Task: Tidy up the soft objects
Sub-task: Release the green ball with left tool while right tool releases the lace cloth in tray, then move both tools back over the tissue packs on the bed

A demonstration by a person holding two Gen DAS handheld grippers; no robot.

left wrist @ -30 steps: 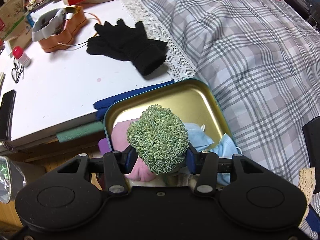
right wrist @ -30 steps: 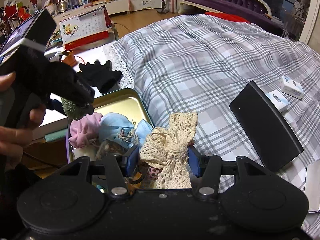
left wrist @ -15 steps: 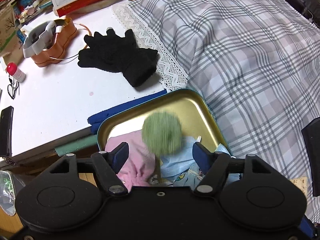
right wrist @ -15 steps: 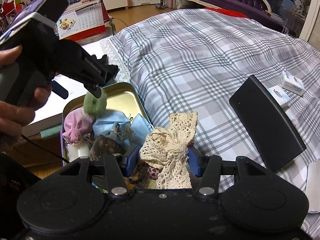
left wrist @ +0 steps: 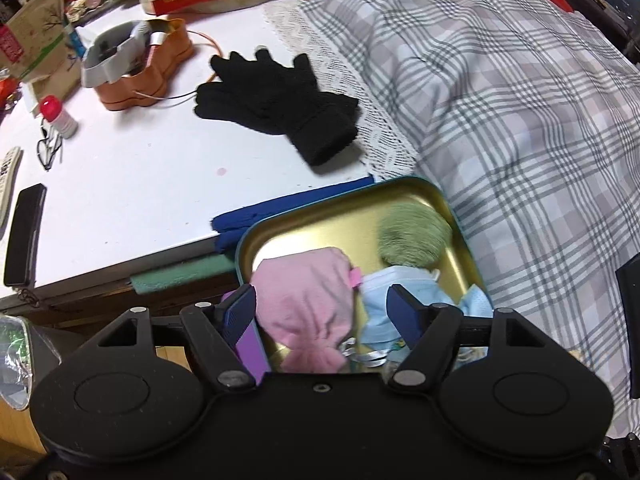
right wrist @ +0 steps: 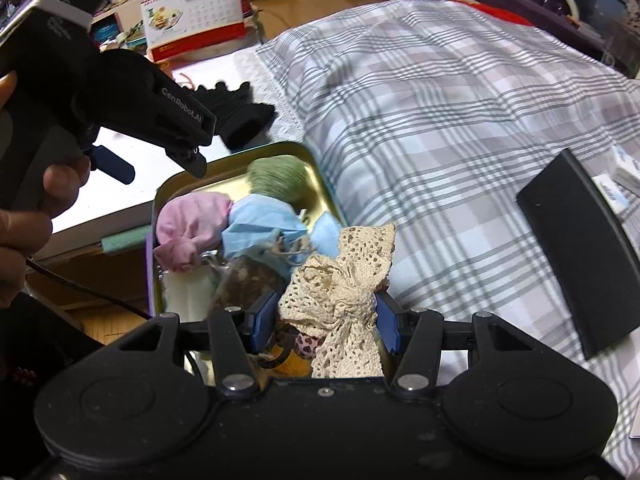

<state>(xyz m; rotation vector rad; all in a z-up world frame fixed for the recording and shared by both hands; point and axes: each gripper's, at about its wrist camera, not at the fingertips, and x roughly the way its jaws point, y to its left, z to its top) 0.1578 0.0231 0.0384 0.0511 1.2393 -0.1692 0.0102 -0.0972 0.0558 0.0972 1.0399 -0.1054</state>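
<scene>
The left hand-held gripper (left wrist: 322, 312) hangs over the near end of the gold tin (left wrist: 352, 216) with its jaws opening and nothing between the pads; the pink cloth bundle (left wrist: 308, 300) seen between them lies lower, in the tin. The green scrubby ball (left wrist: 414, 240), motion-blurred, sits at the far right corner of the tin, on the bare gold floor, probably because that was the one free patch. Beside it, nearer, lie the crumpled blue face masks (left wrist: 400, 284), touching the pink bundle.

The right hand-held gripper (right wrist: 326, 322) is clamped on a cream crochet lace piece (right wrist: 340, 280), pads pressing its gathered middle so the loose ends flop above and below. It hovers at the tin's near right edge, above the bed's plaid cover (right wrist: 440, 120), likely waiting its turn to go in.

Farther out, a pair of black knit gloves (left wrist: 280, 104) rests on the white tabletop (left wrist: 140, 184), far left of the tin, not yet collected. A black flat case (right wrist: 576, 252) lies on the bed to the right.
</scene>
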